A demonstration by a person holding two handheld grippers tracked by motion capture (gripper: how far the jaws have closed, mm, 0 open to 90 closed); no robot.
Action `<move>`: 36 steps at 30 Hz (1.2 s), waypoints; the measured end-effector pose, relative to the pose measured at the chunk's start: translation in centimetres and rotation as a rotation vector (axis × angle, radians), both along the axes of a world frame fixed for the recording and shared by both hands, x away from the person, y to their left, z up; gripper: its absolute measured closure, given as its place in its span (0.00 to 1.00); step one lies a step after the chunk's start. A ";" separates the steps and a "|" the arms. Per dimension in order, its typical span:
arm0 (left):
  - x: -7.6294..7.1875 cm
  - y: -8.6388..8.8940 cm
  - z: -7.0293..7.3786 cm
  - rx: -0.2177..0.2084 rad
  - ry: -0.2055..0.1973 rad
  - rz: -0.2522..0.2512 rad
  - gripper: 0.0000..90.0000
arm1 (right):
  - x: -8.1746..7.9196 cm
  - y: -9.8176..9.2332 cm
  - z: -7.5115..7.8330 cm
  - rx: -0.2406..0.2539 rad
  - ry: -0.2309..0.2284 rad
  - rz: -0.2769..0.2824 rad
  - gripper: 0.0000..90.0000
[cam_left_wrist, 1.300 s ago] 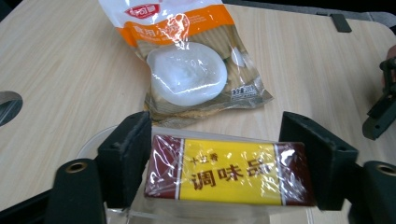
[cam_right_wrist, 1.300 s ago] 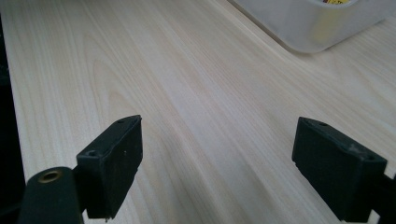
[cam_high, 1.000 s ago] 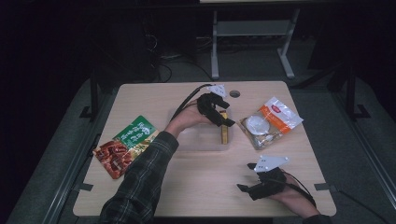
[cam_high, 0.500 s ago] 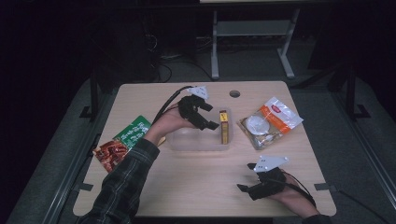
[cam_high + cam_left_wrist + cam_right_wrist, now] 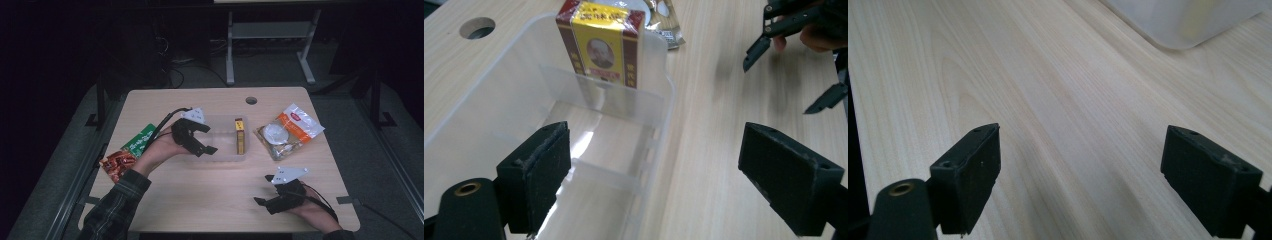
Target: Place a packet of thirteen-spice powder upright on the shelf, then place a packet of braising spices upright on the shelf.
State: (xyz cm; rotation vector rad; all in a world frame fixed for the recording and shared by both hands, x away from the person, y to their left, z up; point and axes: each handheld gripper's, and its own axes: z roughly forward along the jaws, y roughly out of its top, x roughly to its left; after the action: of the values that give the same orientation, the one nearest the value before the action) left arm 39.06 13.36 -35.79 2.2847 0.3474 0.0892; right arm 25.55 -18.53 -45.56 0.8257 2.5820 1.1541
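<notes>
A clear plastic bin (image 5: 222,155) with dividers sits at the table's middle. A yellow and maroon box (image 5: 240,136) stands in its right end compartment, and in the left gripper view that box (image 5: 600,42) is at the bin's far end. My left gripper (image 5: 206,138) hovers open over the bin's left part; its jaws straddle the bin's near wall (image 5: 659,130) with nothing held. My right gripper (image 5: 266,190) rests open near the table's front right, over bare wood. It appears far off in the left gripper view (image 5: 789,55).
A white and orange snack bag (image 5: 288,131) lies right of the bin. A green packet (image 5: 140,142) and a red packet (image 5: 117,164) lie at the left edge. A cable hole (image 5: 251,100) is at the back. The bin's corner (image 5: 1188,20) shows ahead of my right gripper.
My left gripper has let go of the box, leaving it standing in the bin, and has drawn back leftward, open. The right gripper has stayed put.
</notes>
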 end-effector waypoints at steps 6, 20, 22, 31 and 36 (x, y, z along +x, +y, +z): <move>-2.5 2.1 -1.3 -0.006 -0.003 0.034 0.15 | 0.0 0.0 0.0 -0.003 -0.002 -0.001 0.17; -7.2 6.2 -5.1 -0.024 -0.012 0.101 0.16 | 0.0 0.2 -0.1 -0.010 0.001 -0.004 0.17; -7.8 6.7 -5.5 -0.021 -0.006 0.109 0.16 | 0.0 0.2 -0.1 -0.012 0.001 -0.003 0.17; -11.0 8.5 -6.9 0.001 -0.001 0.129 0.16 | 0.6 -0.2 0.7 -0.012 0.026 -0.030 0.15; -12.3 9.5 -7.5 0.005 0.012 0.144 0.16 | 1.1 -0.2 0.7 -0.024 0.036 -0.048 0.16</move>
State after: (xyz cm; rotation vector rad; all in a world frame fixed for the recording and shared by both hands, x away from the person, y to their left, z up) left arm 26.77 22.86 -43.31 2.2642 0.5179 0.1499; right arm 26.61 -18.71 -44.82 0.9055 2.5842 1.1034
